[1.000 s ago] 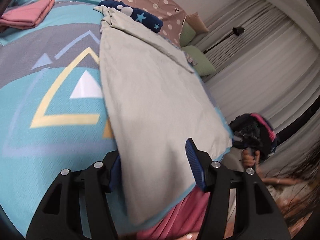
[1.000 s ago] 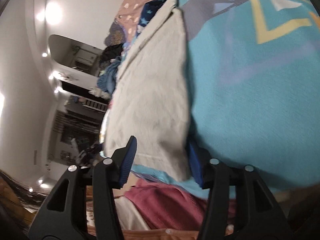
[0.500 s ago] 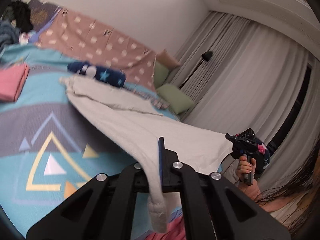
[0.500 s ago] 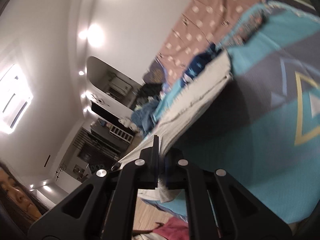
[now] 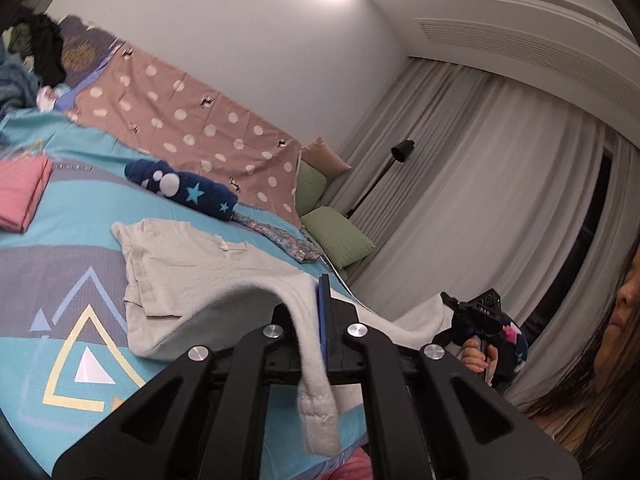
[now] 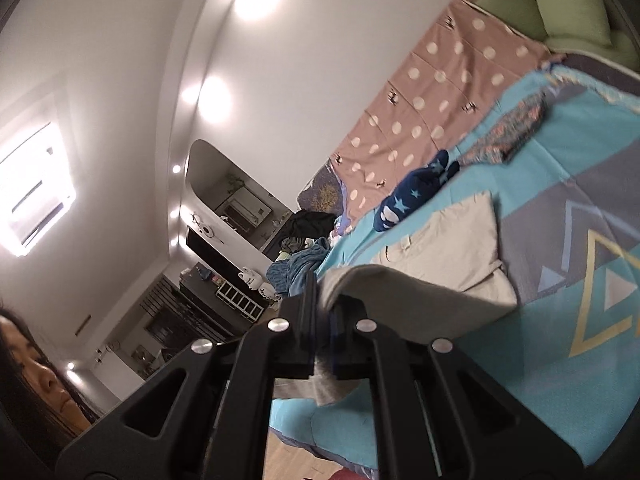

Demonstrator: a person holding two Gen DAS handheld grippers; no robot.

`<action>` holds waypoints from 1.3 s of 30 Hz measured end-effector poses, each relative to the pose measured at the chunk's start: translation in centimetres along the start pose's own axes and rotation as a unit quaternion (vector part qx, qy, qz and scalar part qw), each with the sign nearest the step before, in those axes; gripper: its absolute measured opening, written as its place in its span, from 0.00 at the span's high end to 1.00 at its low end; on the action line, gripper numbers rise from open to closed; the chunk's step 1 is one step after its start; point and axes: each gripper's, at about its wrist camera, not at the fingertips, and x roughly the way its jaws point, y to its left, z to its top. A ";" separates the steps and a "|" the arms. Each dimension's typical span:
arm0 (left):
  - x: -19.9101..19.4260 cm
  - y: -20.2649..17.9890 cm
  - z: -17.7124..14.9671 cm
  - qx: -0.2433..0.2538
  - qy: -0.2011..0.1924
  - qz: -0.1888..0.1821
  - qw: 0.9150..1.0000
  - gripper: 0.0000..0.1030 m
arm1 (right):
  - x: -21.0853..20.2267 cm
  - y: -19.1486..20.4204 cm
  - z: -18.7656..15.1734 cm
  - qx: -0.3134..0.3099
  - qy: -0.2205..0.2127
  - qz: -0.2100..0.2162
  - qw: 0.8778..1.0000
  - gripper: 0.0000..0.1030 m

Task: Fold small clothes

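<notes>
Shirt [image 5: 188, 268], a pale grey one, lies on the big blue bed [image 5: 80, 208], and its near edge is lifted up off the cover. Behind it sits a dark blue roll [image 5: 182, 190] with stars, and a folded pink cloth [image 5: 20, 192] lies off to the side. The left hand-held gripper [image 5: 322, 320] is squeezed tight on one near corner of the shirt, and the hem hangs down below it. The right hand-held gripper [image 6: 322, 328] is squeezed tight on the other near corner.
</notes>
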 end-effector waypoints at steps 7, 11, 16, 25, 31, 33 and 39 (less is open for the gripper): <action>4.0 2.6 2.5 -0.010 0.014 0.020 1.000 0.98 | 4.5 -3.3 2.8 0.022 0.016 -0.018 0.999 0.95; 7.1 5.1 5.5 -0.018 0.014 0.040 0.999 0.96 | 8.6 -5.0 6.2 0.025 0.020 -0.028 0.999 0.95; 12.7 10.5 9.0 -0.040 0.025 0.079 0.996 0.91 | 15.6 -8.5 10.1 0.026 0.036 -0.095 0.994 0.93; 20.8 22.5 6.2 -0.148 0.108 0.171 0.968 0.64 | 24.4 -20.7 8.0 0.123 0.132 -0.201 0.963 0.82; 20.8 22.3 6.0 -0.127 0.110 0.181 0.969 0.62 | 23.6 -19.2 8.5 0.098 0.132 -0.200 0.966 0.60; 21.0 22.0 6.2 -0.103 0.117 0.194 0.968 0.61 | 23.6 -18.3 8.2 0.093 0.144 -0.191 0.967 0.55; 21.3 22.9 6.8 -0.150 0.123 0.172 0.966 0.57 | 24.9 -16.8 8.3 0.045 0.167 -0.234 0.957 0.68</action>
